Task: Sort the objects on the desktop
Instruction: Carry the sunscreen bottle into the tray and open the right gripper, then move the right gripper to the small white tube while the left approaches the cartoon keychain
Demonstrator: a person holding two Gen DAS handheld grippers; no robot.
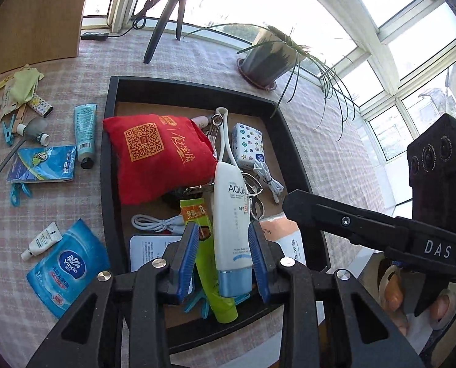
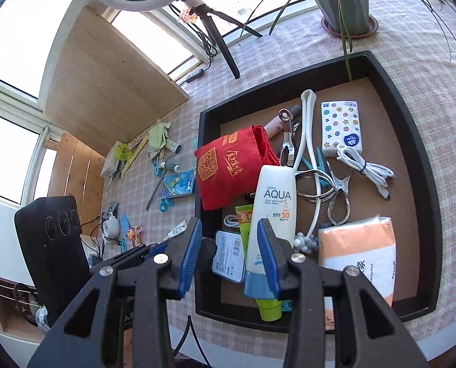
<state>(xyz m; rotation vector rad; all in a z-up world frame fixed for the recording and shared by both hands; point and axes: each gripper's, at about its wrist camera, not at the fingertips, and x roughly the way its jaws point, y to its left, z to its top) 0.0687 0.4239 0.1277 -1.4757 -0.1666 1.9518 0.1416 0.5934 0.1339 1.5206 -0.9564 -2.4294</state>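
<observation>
Black-rimmed shallow tray (image 1: pixel 111 159) is judged largely filled, while tubes and packets beyond its left edge remain unsorted; the left gripper (image 1: pixel 224 245) and right gripper (image 2: pixel 229 245) are both held spread, gripping nothing.

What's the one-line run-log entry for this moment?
stage: over black tray | left gripper: open, above AQUA sunscreen tube | right gripper: open, empty | off tray: Vinda wipes pack, teal tube

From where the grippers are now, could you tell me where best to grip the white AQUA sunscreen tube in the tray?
Probably across the white AQUA tube mid-body, coming from above with a finger on each long side. It lies flat over the green tube, blue cap toward the tray near edge; the body is broad there and clear of the metal clips.
</observation>
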